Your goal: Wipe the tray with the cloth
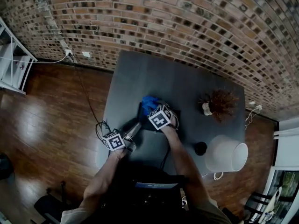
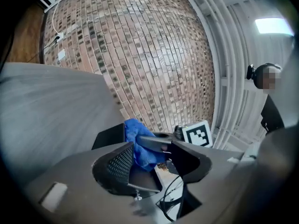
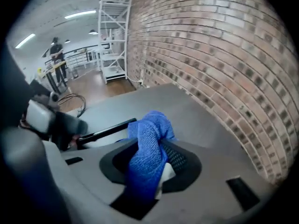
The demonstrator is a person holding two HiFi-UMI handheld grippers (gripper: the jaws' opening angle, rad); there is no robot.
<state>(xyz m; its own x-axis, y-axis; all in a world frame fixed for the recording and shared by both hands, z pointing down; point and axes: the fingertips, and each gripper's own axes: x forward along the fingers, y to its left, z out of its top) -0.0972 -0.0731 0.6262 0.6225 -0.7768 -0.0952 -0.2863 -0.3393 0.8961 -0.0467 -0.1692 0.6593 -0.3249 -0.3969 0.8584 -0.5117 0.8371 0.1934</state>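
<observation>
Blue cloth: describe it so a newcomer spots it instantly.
Find the grey rectangular table against the brick wall; a flat black tray lies at its middle. Over it, the crumpled blue cloth is pinched in the right gripper. It is the only blue thing on the table.

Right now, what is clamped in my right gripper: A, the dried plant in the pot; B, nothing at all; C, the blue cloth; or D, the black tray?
C: the right gripper view shows the blue cloth pinched between the jaws of the right gripper, with a bunch of it standing up above them.
</observation>
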